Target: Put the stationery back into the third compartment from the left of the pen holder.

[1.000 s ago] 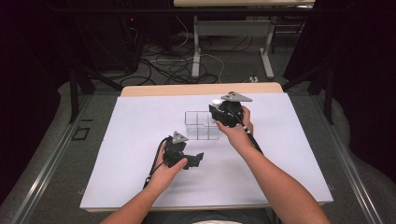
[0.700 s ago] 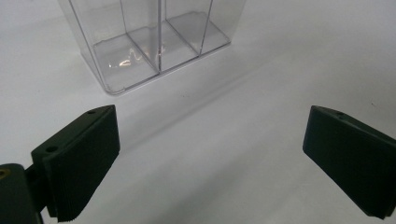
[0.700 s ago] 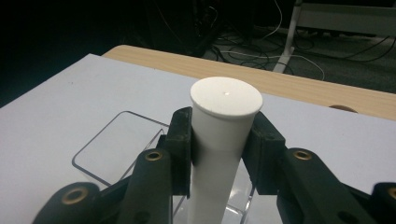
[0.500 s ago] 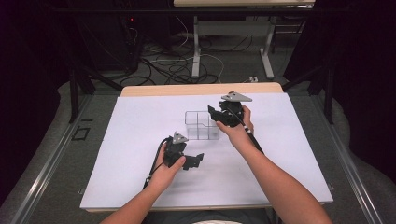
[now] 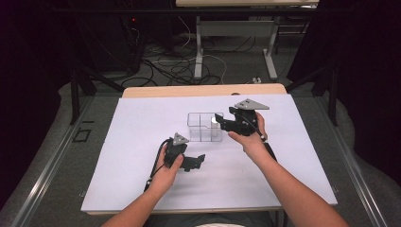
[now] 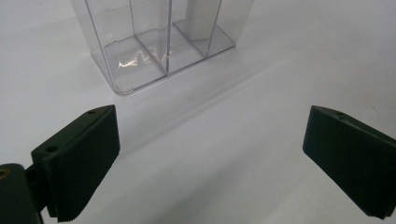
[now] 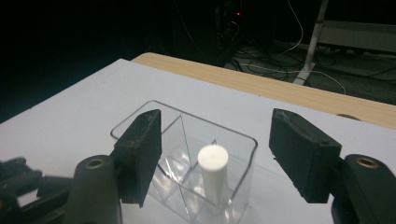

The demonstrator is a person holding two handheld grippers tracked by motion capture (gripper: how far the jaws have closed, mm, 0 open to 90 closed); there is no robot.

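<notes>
A clear plastic box (image 5: 201, 126) with divided compartments stands mid-table on the white sheet. A white cylinder (image 5: 214, 124) stands upright in its right-end compartment, seen from above in the right gripper view as the cylinder (image 7: 213, 171) inside the box (image 7: 154, 121). My right gripper (image 5: 219, 120) hovers just right of the box; its jaws have just been opening, and the pads (image 7: 140, 154) stand apart from the cylinder. My left gripper (image 5: 200, 161) rests near the front of the box, wide open and empty (image 6: 210, 158), facing the box (image 6: 140, 65).
A white sheet (image 5: 142, 113) covers the table, whose wooden edge (image 5: 203, 91) shows at the back. Beyond it are a dark floor, cables (image 5: 175, 66) and table legs (image 5: 198, 47). Metal rails run along both sides.
The right gripper has opened and drawn back a little to the right from the box, leaving the white cylinder standing inside. The left hand has stayed in place.
</notes>
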